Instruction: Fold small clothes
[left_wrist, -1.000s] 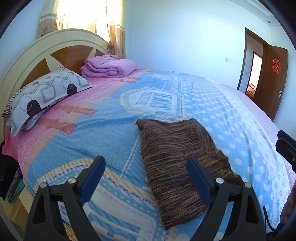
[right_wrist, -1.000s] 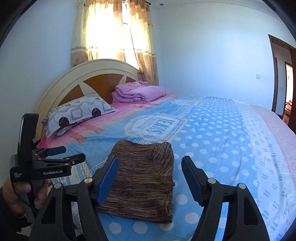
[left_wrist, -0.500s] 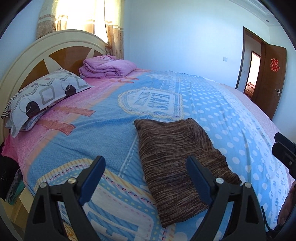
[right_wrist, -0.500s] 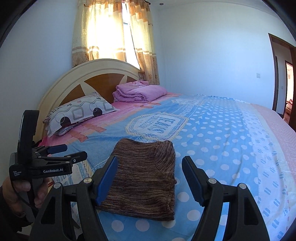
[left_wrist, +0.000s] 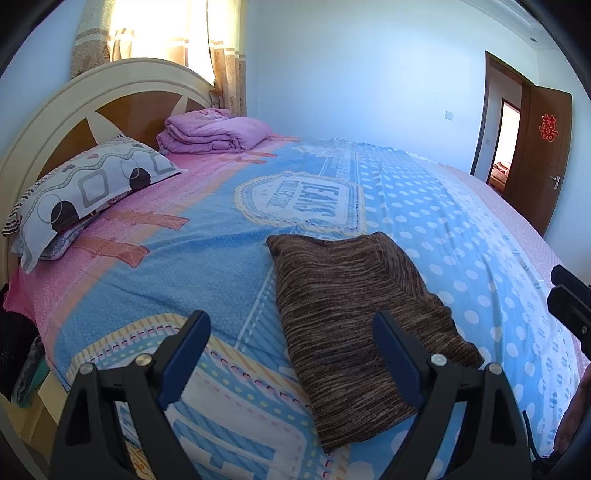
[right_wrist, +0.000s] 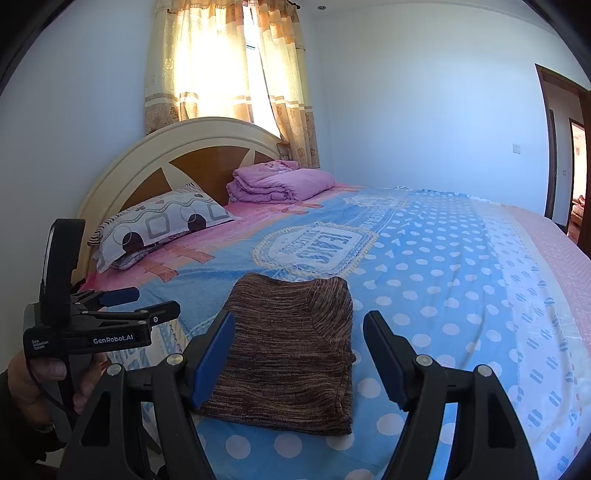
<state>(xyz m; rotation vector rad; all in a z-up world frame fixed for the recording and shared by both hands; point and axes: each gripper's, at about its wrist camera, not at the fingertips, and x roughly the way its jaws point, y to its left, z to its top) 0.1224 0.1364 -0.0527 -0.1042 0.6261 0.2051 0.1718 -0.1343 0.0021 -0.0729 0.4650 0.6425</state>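
Observation:
A folded brown knit garment (left_wrist: 354, 314) lies flat on the blue patterned bedspread (left_wrist: 207, 258) near the bed's front edge; it also shows in the right wrist view (right_wrist: 291, 350). My left gripper (left_wrist: 291, 350) is open and empty, held above the front edge just left of the garment. My right gripper (right_wrist: 299, 354) is open and empty, hovering in front of the garment. The left gripper also shows from the side in the right wrist view (right_wrist: 147, 302), held in a hand at the left.
A patterned pillow (left_wrist: 85, 188) and a folded pink quilt (left_wrist: 214, 133) lie by the headboard (left_wrist: 74, 110). A curtained window (right_wrist: 221, 74) is behind. An open brown door (left_wrist: 535, 155) stands at the far right. Dark items (left_wrist: 18, 350) sit beside the bed at left.
Both grippers have drifted back and up slightly, so the garment sits a little farther off. Both stay open and the garment has not moved.

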